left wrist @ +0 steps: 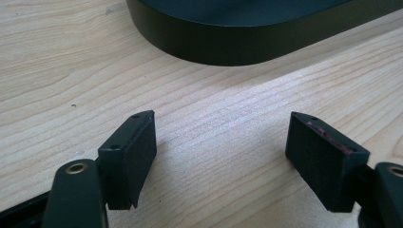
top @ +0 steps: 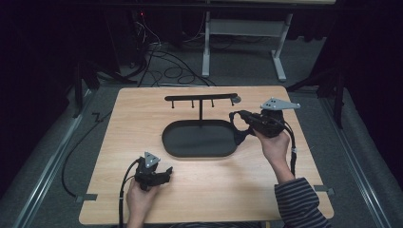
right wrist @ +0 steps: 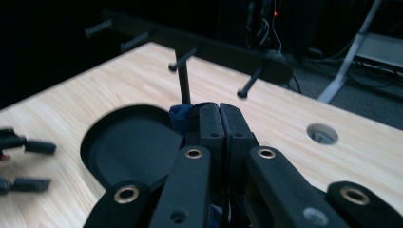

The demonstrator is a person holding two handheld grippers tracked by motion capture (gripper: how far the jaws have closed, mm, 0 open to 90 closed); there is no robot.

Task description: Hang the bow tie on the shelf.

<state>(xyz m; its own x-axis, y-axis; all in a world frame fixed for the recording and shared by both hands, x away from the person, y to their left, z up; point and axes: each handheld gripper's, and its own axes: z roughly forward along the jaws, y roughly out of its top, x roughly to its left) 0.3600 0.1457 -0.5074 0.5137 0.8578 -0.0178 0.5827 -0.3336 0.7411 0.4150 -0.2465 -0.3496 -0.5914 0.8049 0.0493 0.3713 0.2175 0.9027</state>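
Over the tray's [top: 199, 148] right end, clenching dark blue cloth [right wrist: 179, 118] in right gripper [right wrist: 219, 118], left gripper [left wrist: 223, 152] resting released, risking snagging on rack pegs [right wrist: 243, 93].

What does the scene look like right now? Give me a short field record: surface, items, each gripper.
surface: wooden table
stand: black oval tray with upright post and hook bar
left gripper: open, jaws apart over bare wood, near the tray's front edge
right gripper: jaws pressed together, a bit of blue material showing beside them; whether it is pinched is unclear
table hole: round opening near the far right corner
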